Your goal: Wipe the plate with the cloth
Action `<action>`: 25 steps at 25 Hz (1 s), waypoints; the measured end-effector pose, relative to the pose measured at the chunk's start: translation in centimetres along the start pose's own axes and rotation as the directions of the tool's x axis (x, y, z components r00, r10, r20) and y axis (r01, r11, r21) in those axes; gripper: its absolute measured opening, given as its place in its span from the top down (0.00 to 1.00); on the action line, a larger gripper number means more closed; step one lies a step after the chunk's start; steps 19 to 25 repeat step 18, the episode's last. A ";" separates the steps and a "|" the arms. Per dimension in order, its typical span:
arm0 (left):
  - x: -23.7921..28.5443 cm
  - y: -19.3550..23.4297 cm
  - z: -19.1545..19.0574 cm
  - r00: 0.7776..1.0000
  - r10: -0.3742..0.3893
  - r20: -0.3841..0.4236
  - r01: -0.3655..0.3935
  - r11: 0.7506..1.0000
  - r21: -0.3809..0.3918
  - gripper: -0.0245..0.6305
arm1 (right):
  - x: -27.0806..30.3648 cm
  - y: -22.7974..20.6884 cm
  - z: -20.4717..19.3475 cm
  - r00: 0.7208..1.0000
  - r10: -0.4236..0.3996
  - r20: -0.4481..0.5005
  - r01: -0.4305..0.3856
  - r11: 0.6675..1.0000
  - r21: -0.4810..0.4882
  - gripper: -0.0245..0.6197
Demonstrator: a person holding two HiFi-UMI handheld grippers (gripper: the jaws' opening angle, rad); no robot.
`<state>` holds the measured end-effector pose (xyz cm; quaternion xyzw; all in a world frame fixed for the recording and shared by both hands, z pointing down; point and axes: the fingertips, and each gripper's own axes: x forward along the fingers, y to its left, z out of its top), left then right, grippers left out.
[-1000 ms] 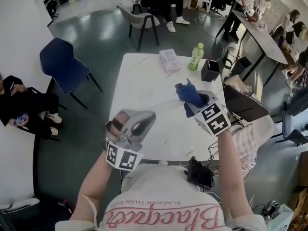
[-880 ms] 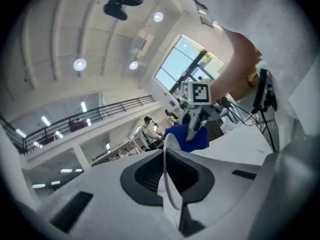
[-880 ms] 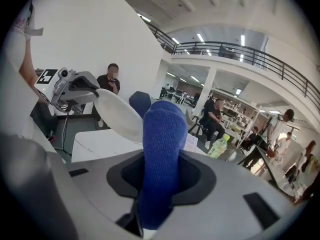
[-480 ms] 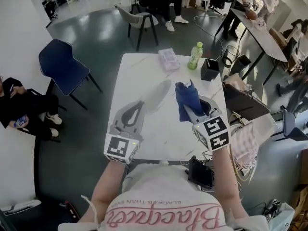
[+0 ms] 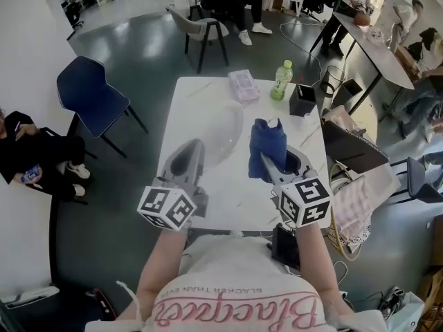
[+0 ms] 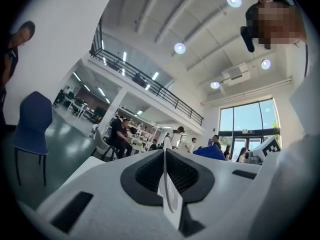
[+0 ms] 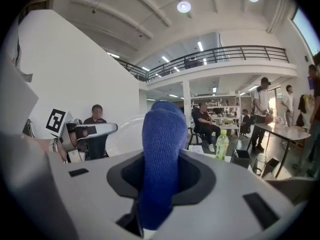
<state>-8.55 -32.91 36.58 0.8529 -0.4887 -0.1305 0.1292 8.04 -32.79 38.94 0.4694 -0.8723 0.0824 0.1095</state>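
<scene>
The left gripper (image 5: 194, 149) has its jaws pinched on the rim of the plate (image 5: 223, 138) (see-through, tipped on edge) above the table (image 5: 239, 196). The right gripper (image 5: 268, 162) has its jaws squeezing the fuzzy blue cloth (image 5: 267, 142) just beside it.

A clear round plate (image 5: 223, 131) is held aloft, tilted on its edge, just beside a bunched blue knitted cloth (image 5: 268, 146) gripped upright.
</scene>
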 end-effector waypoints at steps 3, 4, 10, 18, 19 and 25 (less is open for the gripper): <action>0.1 0.0 -0.2 1.000 0.001 -0.002 -0.001 1.000 -0.028 0.94 | -0.3 0.3 0.2 1.000 -0.005 0.024 0.004 1.000 0.024 0.79; 0.1 0.0 -0.2 1.000 0.002 -0.002 -0.002 0.999 -0.033 0.94 | -0.3 0.3 0.2 1.000 -0.006 0.027 0.005 1.000 0.029 0.79; 0.1 0.1 0.3 1.000 0.009 0.008 -0.008 0.999 -0.043 0.94 | -0.4 0.4 0.3 0.999 -0.016 0.033 0.015 0.999 0.045 0.79; 0.3 -0.4 0.7 1.000 -0.006 0.008 0.006 1.000 -0.018 0.94 | -0.4 1.2 0.7 0.998 -0.017 0.057 0.014 0.998 0.055 0.79; 0.3 -0.4 0.7 1.000 -0.006 0.008 0.006 1.000 -0.018 0.94 | -0.4 1.2 0.7 0.998 -0.017 0.057 0.014 0.998 0.055 0.79; 0.3 -0.4 0.7 1.000 -0.006 0.008 0.006 1.000 -0.018 0.94 | -0.4 1.2 0.7 0.998 -0.017 0.057 0.014 0.998 0.055 0.79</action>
